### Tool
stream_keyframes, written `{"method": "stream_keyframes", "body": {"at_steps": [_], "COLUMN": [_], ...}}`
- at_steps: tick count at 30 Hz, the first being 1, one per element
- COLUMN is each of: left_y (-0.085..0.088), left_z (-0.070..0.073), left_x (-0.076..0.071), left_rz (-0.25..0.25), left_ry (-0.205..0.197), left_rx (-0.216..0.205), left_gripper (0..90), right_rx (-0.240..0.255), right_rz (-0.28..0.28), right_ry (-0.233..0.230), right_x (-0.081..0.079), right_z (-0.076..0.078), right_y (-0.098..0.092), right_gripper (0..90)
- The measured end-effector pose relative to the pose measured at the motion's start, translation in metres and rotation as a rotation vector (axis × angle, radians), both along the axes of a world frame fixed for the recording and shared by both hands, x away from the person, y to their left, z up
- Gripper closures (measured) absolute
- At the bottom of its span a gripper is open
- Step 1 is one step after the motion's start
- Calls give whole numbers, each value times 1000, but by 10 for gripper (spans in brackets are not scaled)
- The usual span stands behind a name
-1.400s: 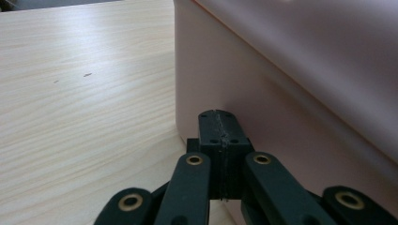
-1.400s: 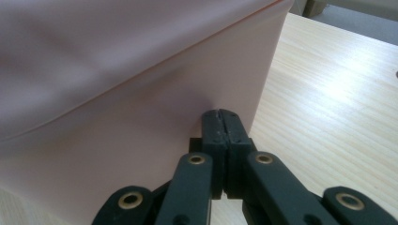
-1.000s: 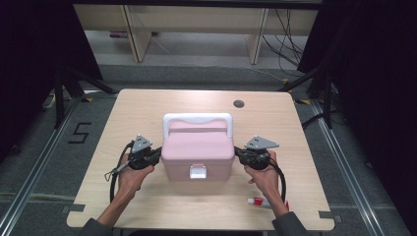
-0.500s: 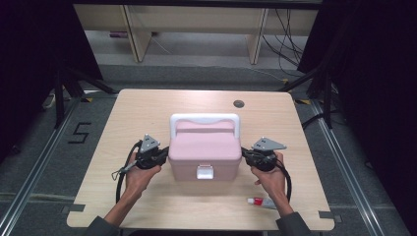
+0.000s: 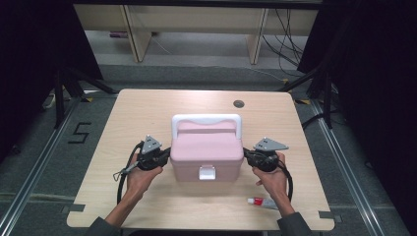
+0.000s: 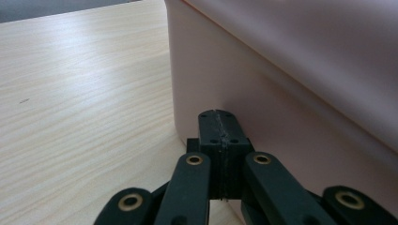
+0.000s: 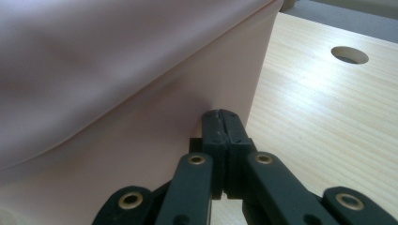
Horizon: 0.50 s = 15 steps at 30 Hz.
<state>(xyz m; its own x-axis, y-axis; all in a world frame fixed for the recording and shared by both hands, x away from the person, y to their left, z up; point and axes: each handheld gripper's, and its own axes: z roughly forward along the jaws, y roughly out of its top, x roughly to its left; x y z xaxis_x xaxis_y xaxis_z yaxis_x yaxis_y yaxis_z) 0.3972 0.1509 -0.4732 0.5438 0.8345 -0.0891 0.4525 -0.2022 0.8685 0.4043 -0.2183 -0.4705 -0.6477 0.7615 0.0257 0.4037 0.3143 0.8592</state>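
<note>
A pink plastic box (image 5: 207,153) with a white handle (image 5: 206,120) and a white front latch (image 5: 207,172) stands on the wooden table (image 5: 147,113). My left gripper (image 5: 166,156) is shut, its tips pressed against the box's left side wall (image 6: 263,93). My right gripper (image 5: 247,156) is shut too, tips against the box's right side wall (image 7: 155,117). In the left gripper view the closed jaws of my left gripper (image 6: 219,117) meet the pink wall. The right gripper view shows the same for my right gripper (image 7: 221,115). Nothing sits between either pair of jaws.
A small white tube with a red cap (image 5: 261,202) lies near the front edge by the person's right wrist. A round cable hole (image 5: 239,103) is at the table's back, also in the right gripper view as a hole (image 7: 349,55). Shelving legs stand beyond the table.
The box has slid toward the right and a little nearer the front edge, with both shut grippers staying against its sides and moving along with it.
</note>
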Motion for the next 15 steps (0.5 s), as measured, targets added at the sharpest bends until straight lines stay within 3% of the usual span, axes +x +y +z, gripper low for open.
{"method": "stream_keyframes", "body": {"at_steps": [7, 9, 10, 11, 12, 15], "left_y": [1, 2, 7, 7, 11, 17], "left_z": [0, 0, 2, 2, 6, 10], "left_x": [0, 1, 4, 4, 6, 10], "left_rz": [-10, -12, -23, -23, -16, -27], "left_ry": [4, 19, 31, 31, 31, 47], "left_rx": [2, 2, -2, -2, -16, -23], "left_gripper": [897, 882, 822, 802, 792, 752], "right_rx": [-1, 3, -26, -26, 3, 1], "right_rz": [-5, -24, -23, -23, -56, -69], "right_ry": [-7, 4, -29, -29, 13, 14], "right_x": [-1, -2, -1, -1, -4, -5], "right_z": [0, 1, 3, 3, 5, 5], "right_y": [-2, -2, -4, -4, -5, -8], "right_gripper": [887, 838, 778, 778, 739, 694]}}
